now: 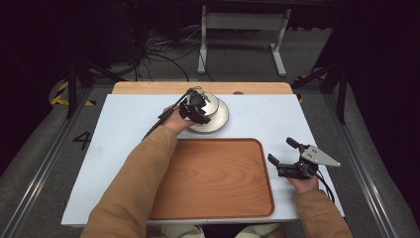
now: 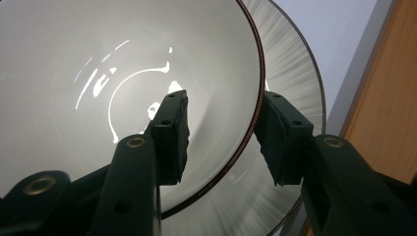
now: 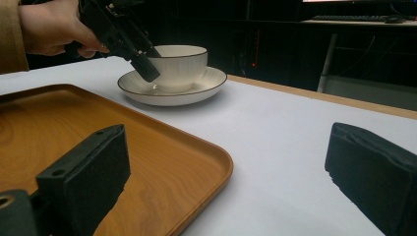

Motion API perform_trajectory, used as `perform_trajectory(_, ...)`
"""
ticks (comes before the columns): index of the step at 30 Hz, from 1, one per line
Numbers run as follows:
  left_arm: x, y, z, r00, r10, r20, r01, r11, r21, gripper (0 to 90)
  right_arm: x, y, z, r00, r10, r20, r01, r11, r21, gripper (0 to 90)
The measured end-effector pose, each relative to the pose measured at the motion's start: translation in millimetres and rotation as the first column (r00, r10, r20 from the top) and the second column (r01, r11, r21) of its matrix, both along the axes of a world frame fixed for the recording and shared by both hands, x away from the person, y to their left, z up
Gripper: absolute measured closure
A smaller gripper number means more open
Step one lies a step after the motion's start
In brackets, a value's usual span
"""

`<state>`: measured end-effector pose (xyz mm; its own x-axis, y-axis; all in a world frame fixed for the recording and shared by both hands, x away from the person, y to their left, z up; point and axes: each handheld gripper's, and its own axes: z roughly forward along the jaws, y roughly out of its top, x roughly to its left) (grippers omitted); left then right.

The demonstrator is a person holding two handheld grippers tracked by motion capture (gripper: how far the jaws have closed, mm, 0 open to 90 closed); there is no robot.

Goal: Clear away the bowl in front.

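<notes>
Straddling bowl [image 2: 123, 88] rim, left gripper [image 2: 221, 137] open; right gripper [image 3: 231, 187] open.

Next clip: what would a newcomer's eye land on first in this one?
Most likely the left claw at the far middle of the table, its jaws straddling the rim of a white bowl that sits on a saucer, one jaw inside and one outside, not visibly clamped. Next is the big empty wooden tray in front of the person, with the right claw open over the white tabletop just right of it.
</notes>
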<state>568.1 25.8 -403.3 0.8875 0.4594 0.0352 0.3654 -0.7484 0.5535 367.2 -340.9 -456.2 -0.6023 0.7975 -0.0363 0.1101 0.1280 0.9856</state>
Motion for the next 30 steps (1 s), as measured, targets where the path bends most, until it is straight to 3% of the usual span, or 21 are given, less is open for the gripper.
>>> perform_trajectory(7, -3.1, -5.9, -0.9, 0.9982, -0.044, 0.039, 0.04, 0.9953, 0.088, 69.3, 0.1, -0.2, 0.0, 1.0, 0.0, 0.002, 0.0, 1.0, 0.002, 3.4)
perform_trajectory(12, -3.5, -8.1, -1.6, 0.997, -0.06, 0.049, 0.055, 0.9941, 0.093, 72.6, 0.0, -0.2, 0.0, 1.0, -0.001, 0.002, 0.001, 1.0, 0.003, 3.3)
perform_trajectory(20, -5.5, -16.5, 1.1, 0.9935, -0.097, 0.06, 0.087, 0.985, 0.149, 81.2, 0.1, -0.4, -0.1, 1.0, -0.002, 0.001, 0.002, 1.0, 0.005, 3.3)
perform_trajectory(22, -5.6, -18.2, 2.2, 0.9923, -0.107, 0.062, 0.096, 0.9813, 0.167, 82.0, 0.1, -0.5, -0.1, 1.0, -0.003, 0.001, 0.003, 1.0, 0.007, 3.3)
perform_trajectory(30, -7.1, -21.6, 3.0, 0.9918, -0.108, 0.068, 0.093, 0.9781, 0.186, 83.0, 0.0, -0.7, -0.1, 1.0, -0.005, 0.002, 0.005, 1.0, 0.008, 3.2)
